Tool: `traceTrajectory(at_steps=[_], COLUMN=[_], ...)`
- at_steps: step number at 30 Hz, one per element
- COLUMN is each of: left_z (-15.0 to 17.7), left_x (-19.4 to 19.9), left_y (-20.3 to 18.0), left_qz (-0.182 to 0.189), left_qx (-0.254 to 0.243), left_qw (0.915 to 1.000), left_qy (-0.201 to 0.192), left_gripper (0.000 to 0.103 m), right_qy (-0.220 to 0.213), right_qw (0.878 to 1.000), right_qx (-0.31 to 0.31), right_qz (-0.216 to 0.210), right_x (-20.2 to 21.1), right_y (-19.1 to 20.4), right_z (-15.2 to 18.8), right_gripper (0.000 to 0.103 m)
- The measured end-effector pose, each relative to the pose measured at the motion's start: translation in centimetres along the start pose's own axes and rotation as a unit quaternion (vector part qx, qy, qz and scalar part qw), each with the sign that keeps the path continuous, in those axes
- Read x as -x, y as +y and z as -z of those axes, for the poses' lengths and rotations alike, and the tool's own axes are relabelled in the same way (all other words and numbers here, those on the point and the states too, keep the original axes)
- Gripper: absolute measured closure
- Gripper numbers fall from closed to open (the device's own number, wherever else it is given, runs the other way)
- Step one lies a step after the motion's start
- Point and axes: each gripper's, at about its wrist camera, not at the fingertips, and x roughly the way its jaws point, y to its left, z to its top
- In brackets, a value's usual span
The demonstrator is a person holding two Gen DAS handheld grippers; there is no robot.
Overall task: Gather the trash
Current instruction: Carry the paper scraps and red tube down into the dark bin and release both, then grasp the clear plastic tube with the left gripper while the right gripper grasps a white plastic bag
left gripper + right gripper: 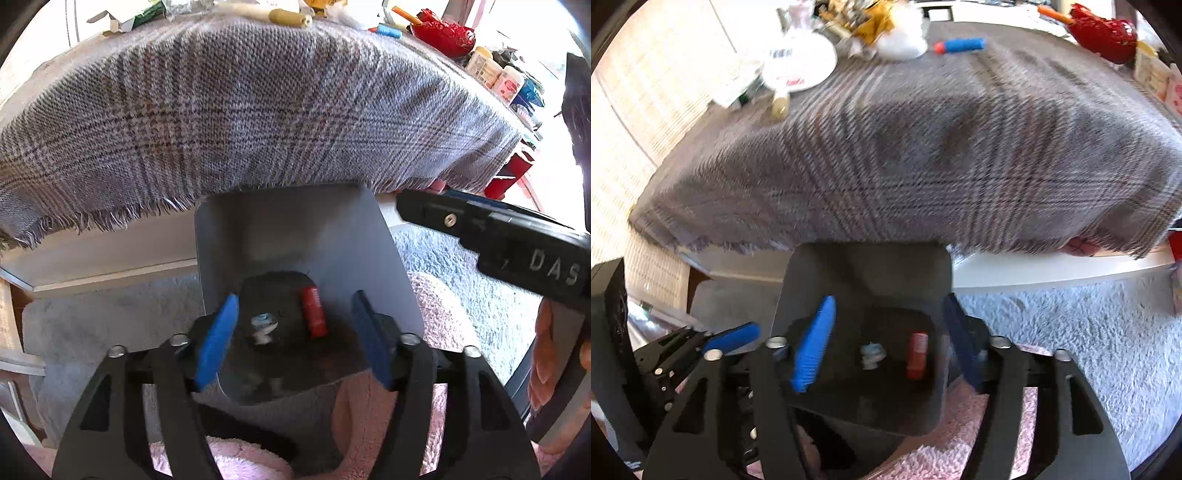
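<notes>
A grey bin (295,236) stands on the floor below the table edge; inside lie a red tube (314,312) and a crumpled white-blue scrap (263,326). My left gripper (295,336) is open and empty above the bin mouth. My right gripper (886,339) is open and empty over the same bin (864,273), where the red tube (916,356) and the scrap (872,353) show. On the plaid cloth (886,155) trash remains at the back: a blue foam dart (960,45), a white wad (901,46), yellow wrappers (868,20) and a paper disc (801,64).
The right gripper's black body (517,236) crosses the left wrist view at right. A red crinkled bag (443,33), small jars (495,74) and a yellow-green stick (290,17) sit at the table's back. Grey carpet (1071,332) and a pink fluffy rug (369,417) cover the floor.
</notes>
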Motion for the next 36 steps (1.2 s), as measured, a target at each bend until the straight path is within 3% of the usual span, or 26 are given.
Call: traceTrajectory(at_steps=[5, 7, 9, 17, 26, 31, 36], left_z=[-1.2, -1.8, -2.4, -5.8, -10.8, -13.3, -15.4], left_x=[2.1, 2.4, 2.8, 4.6, 6.0, 5.9, 4.6], left_y=[0.9, 1.0, 1.1, 0.2, 0.5, -0.1, -0.4], left_qz=[-0.015, -0.023, -0.027, -0.044, -0.081, -0.077, -0.070], left_qx=[0.008, 0.016, 0.023, 0.023, 0.031, 0.023, 0.018], left_qw=[0.9995, 0.9989, 0.9985, 0.9960, 0.9891, 0.9869, 0.9885], left_qy=[-0.027, -0.036, -0.042, -0.075, -0.119, -0.140, -0.133], left_gripper=[0.017, 0.008, 0.008, 0.008, 0.008, 0.016, 0.039], right_qy=[-0.032, -0.047, -0.060, -0.109, -0.127, -0.130, -0.119], right_qw=[0.999, 0.999, 0.998, 0.994, 0.992, 0.992, 0.993], right_qx=[-0.008, -0.006, -0.007, -0.019, -0.002, 0.007, 0.013], right_qz=[0.012, 0.016, 0.019, 0.021, 0.013, 0.003, -0.005], right_x=[1.7, 2.7, 3.3, 5.2, 4.2, 3.0, 1.6], right_y=[-1.1, -1.6, -1.9, -3.4, -2.5, -2.0, -1.7], right_z=[-1.4, -2.2, -2.9, -6.8, -10.7, -12.7, -14.3], right_gripper=[0.014, 0.012, 0.004, 0.004, 0.004, 0.005, 0.021])
